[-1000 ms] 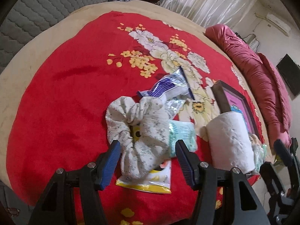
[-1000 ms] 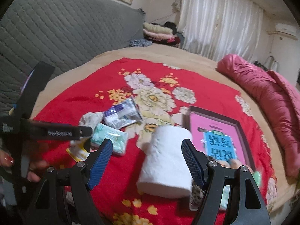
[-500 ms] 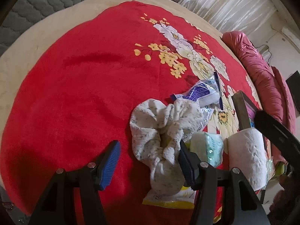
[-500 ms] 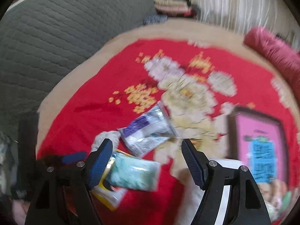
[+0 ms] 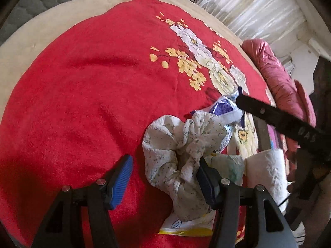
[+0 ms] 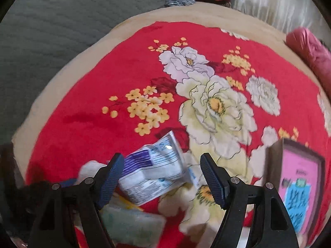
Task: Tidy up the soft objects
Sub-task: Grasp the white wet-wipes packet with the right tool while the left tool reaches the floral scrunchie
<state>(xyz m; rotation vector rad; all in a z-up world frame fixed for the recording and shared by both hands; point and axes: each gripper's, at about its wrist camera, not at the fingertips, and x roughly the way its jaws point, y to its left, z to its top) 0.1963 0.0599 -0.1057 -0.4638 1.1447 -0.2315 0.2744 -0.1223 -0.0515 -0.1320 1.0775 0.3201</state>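
The crumpled white floral cloth (image 5: pixel 182 155) lies on the red flowered blanket (image 5: pixel 82 103) toward its near edge, heaped over a yellow-edged white packet (image 5: pixel 186 226) whose upper part it hides. The left gripper (image 5: pixel 163 183) stands with its jaws apart; the cloth sits partly between them, bunched against the right blue pad, while the left pad is clear of it over bare blanket. Whether the right pad presses the cloth or only touches it cannot be told. Just beside the cloth lie a pale green tissue pack (image 5: pixel 229 165) and a white paper roll (image 5: pixel 269 171), both partly covered. The right gripper (image 6: pixel 162 179) has its jaws wide apart above a clear plastic pouch with purple and white print (image 6: pixel 157 173); the pouch lies between the pads, not clamped. In the right wrist view the cloth is only a blurred white patch behind the left finger. A dark-framed pink picture (image 6: pixel 298 190) near the blanket's right edge is cut off.
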